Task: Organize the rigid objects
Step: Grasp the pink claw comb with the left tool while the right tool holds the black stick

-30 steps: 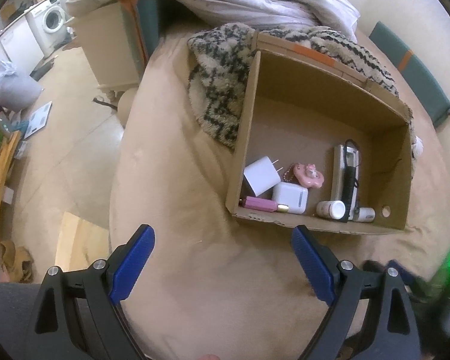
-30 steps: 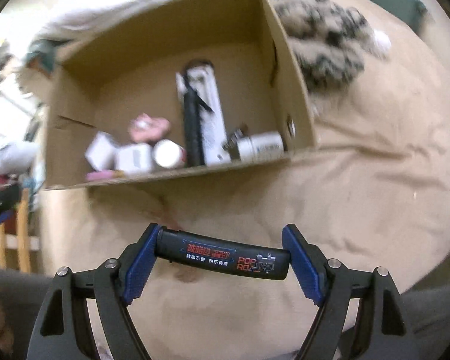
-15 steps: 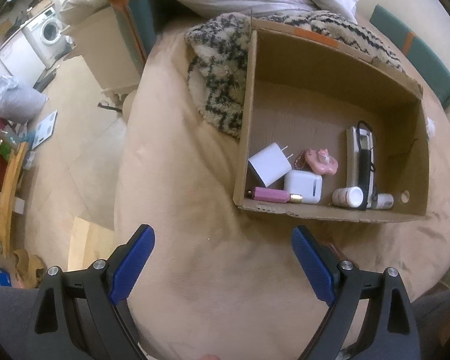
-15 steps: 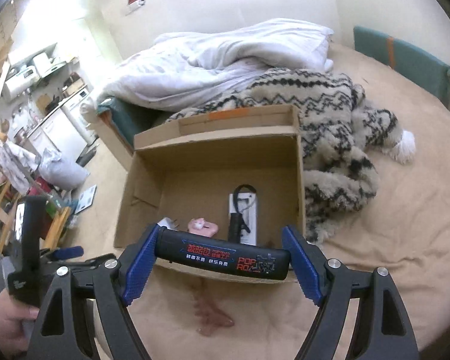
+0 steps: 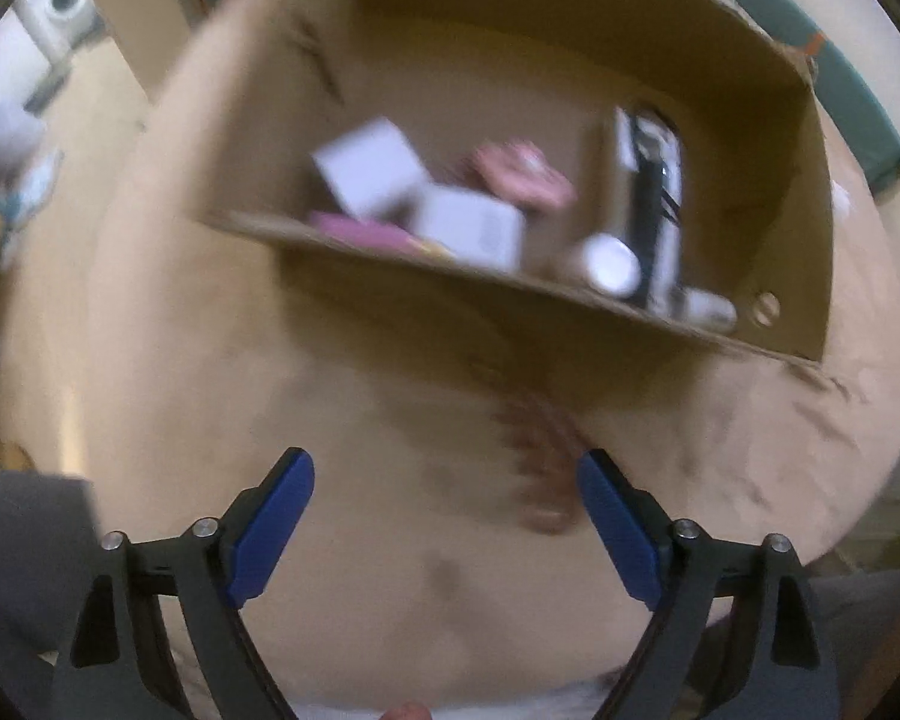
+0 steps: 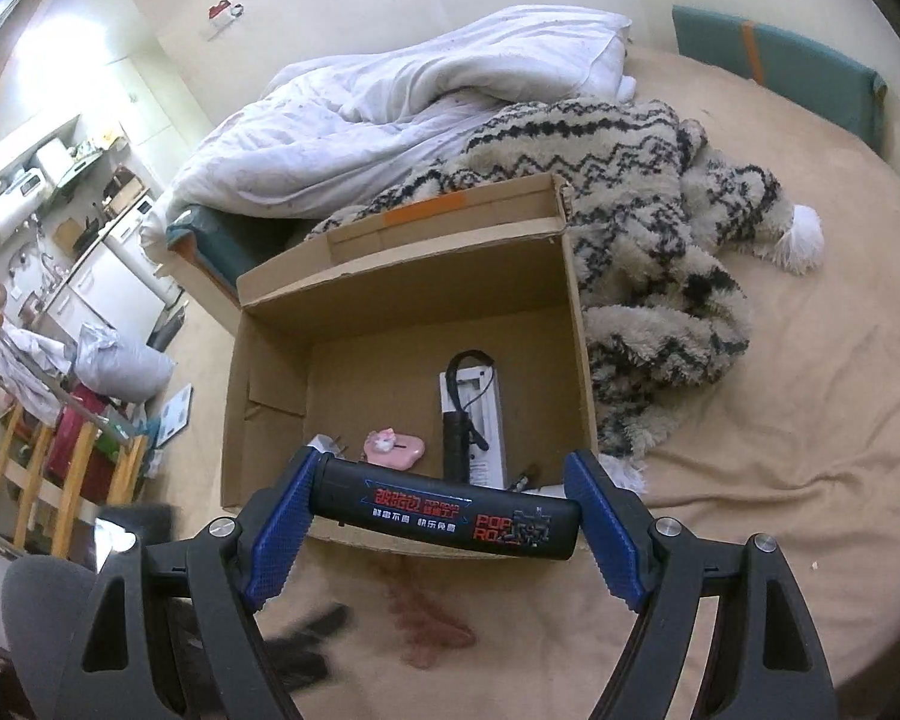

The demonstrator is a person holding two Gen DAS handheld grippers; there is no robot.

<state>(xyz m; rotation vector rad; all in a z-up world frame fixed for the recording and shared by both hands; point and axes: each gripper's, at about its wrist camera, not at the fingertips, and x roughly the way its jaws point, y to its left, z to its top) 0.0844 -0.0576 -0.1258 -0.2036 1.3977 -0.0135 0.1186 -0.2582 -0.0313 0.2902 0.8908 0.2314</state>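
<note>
Right gripper (image 6: 444, 525) clamps a black stick (image 6: 444, 515), red-and-white print on it, end to end between its blue pads, held crosswise just above the near wall of the cardboard box (image 6: 579, 360) on the bed. Looks rigid, light, smooth-shelled; lengthwise grip seems apt, though a slick case could twist. Left gripper (image 5: 447, 531) hangs w/ jaws wide apart, nothing between. Right view shows the stick, white quilt (image 6: 402, 114) & patterned blanket (image 6: 642, 204); left view, blurred, shows the box's near-wall contents instead: white blocks, pink bits, a small bottle.
</note>
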